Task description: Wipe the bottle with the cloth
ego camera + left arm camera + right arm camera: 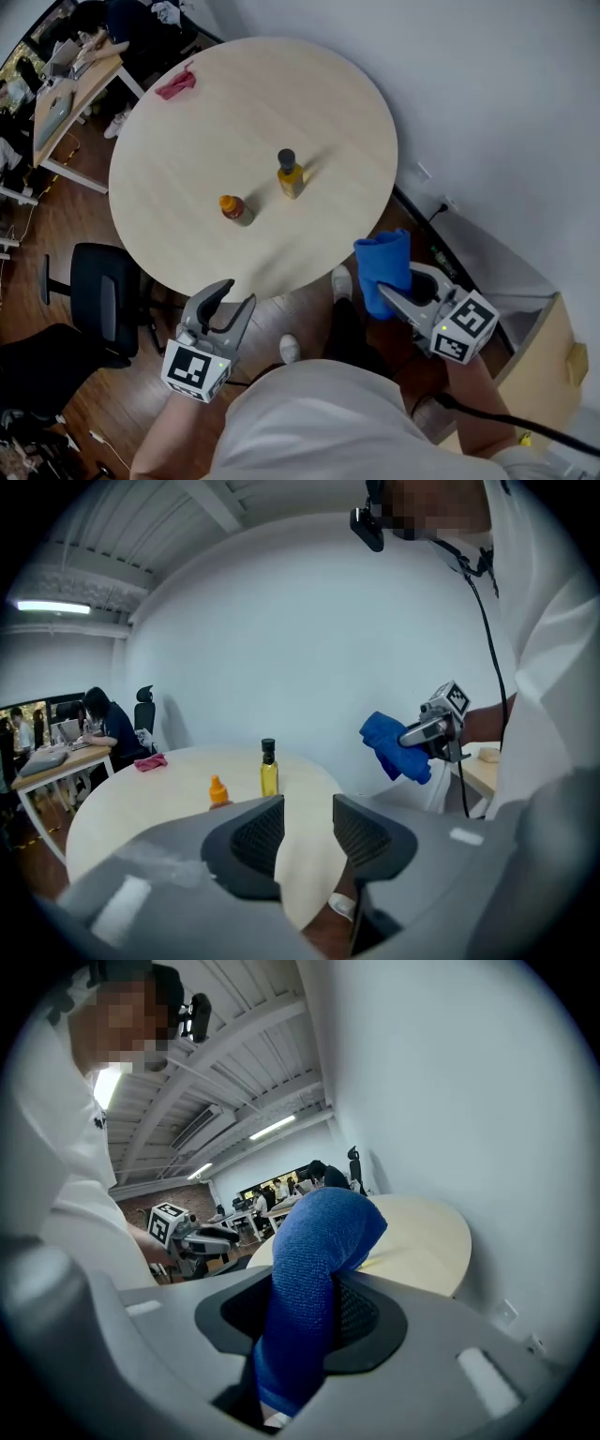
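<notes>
A yellow bottle with a black cap (289, 174) (269, 770) stands upright near the middle of the round wooden table (187, 122). A smaller bottle with an orange cap (234, 208) (217, 791) stands beside it, nearer me. My right gripper (392, 302) (305, 1316) is off the table's near right edge, shut on a blue cloth (383, 265) (314, 1279) (395, 745). My left gripper (229, 309) (307, 834) hangs below the table's near edge, open, with nothing between its pads.
A pink cloth (175, 84) (150, 761) lies at the table's far left. A black office chair (98, 295) stands left of the table. A white wall runs along the right. A wooden cabinet (548, 361) sits at the right. Desks with people are at the far left.
</notes>
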Demonstrator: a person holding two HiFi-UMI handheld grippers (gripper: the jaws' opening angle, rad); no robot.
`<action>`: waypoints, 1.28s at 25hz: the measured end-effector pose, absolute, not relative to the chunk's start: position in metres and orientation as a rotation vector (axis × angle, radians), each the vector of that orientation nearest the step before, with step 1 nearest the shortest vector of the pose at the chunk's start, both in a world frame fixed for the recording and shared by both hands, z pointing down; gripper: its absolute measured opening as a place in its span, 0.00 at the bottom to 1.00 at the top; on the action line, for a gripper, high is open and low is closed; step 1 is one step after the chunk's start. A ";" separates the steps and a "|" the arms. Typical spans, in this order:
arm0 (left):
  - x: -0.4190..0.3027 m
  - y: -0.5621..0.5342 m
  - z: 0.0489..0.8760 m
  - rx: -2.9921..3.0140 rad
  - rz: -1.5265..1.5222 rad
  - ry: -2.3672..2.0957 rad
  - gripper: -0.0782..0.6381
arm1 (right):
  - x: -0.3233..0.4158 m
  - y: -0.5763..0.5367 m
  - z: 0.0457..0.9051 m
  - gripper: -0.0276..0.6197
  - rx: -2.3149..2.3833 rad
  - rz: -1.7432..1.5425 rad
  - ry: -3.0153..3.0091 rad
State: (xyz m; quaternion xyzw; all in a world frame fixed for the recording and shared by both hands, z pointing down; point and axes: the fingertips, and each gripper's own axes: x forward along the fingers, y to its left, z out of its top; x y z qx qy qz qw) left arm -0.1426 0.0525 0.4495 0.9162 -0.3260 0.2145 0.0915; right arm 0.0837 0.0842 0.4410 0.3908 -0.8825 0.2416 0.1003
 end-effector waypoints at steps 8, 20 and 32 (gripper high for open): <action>-0.241 0.130 0.431 2.724 0.538 -0.944 0.34 | -0.005 0.197 0.424 0.28 1.251 0.740 -2.550; -0.266 0.191 0.413 2.759 0.434 -0.974 0.34 | -0.034 0.279 0.402 0.28 1.226 0.672 -2.542; -0.214 0.283 0.393 2.782 0.413 -0.939 0.34 | -0.011 0.370 0.391 0.28 1.182 0.643 -2.600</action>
